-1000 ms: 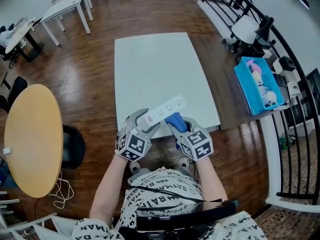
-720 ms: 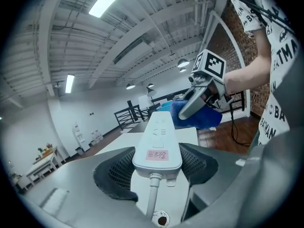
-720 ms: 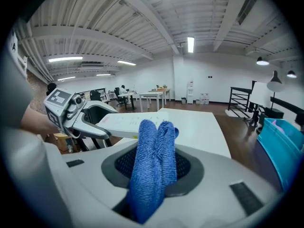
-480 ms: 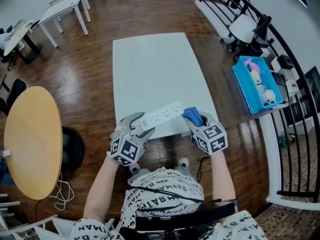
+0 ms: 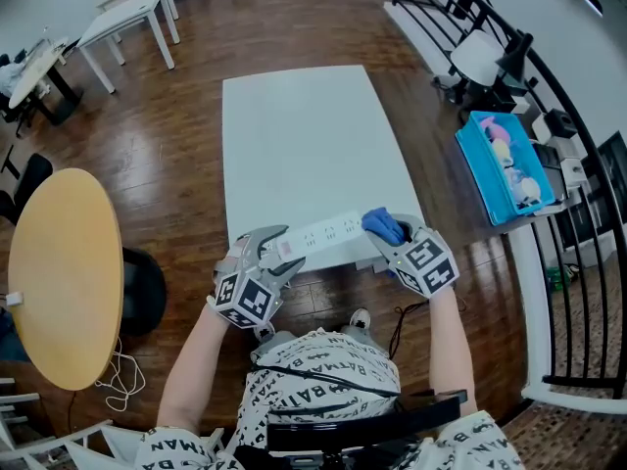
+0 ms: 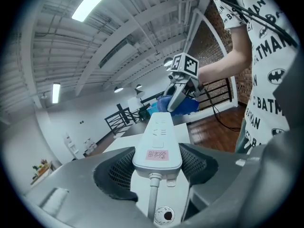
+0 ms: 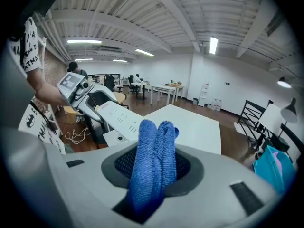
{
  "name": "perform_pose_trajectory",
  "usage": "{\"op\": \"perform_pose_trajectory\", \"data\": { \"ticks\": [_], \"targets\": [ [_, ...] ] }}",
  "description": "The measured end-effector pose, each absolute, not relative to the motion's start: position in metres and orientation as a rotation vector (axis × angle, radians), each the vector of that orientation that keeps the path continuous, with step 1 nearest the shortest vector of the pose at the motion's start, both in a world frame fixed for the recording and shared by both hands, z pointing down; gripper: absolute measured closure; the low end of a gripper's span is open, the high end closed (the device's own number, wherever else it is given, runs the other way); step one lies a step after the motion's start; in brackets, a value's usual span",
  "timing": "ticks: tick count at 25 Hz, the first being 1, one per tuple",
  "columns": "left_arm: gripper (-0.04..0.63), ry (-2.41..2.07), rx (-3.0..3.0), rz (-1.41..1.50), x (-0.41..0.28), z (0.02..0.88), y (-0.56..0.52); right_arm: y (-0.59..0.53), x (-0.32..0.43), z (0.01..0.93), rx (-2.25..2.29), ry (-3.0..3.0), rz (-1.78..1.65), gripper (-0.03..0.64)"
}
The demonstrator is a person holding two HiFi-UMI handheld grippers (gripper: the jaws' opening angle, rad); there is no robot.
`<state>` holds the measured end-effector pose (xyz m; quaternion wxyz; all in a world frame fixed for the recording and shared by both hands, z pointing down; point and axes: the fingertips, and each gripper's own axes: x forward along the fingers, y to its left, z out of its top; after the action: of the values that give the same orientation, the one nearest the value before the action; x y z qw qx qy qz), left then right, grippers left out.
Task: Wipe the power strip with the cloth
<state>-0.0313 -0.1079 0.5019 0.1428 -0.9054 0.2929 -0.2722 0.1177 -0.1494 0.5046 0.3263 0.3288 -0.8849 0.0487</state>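
The right gripper (image 5: pixel 388 235) has slid the blue cloth (image 7: pixel 152 160), pinched tight between its fingers, out to the power strip's (image 5: pixel 328 233) far end, which it seems to touch. The left gripper's (image 5: pixel 275 250) fingers, spread wide, clamp the strip's cord end above the worktop's (image 5: pixel 304 135) near edge.

White table (image 5: pixel 304 135), blue bin (image 5: pixel 477 171)

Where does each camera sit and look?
Head view: on the person's head, looking down at the white table; forearms, shirt show.
Left gripper view: on the left gripper, along the held power strip; shirt, right arm show.
Right gripper view: on the right gripper, past its blue cloth; left arm shows.
All share the power strip.
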Motion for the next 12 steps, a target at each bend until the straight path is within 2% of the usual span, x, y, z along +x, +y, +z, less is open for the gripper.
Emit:
{"op": "perform_pose_trajectory", "data": {
  "ticks": [12],
  "targets": [
    [0.307, 0.651, -2.565, -0.852, -0.013, 0.511, -0.081, -0.135, 0.121, 0.512, 0.454, -2.235, -0.015, 0.483]
  ]
}}
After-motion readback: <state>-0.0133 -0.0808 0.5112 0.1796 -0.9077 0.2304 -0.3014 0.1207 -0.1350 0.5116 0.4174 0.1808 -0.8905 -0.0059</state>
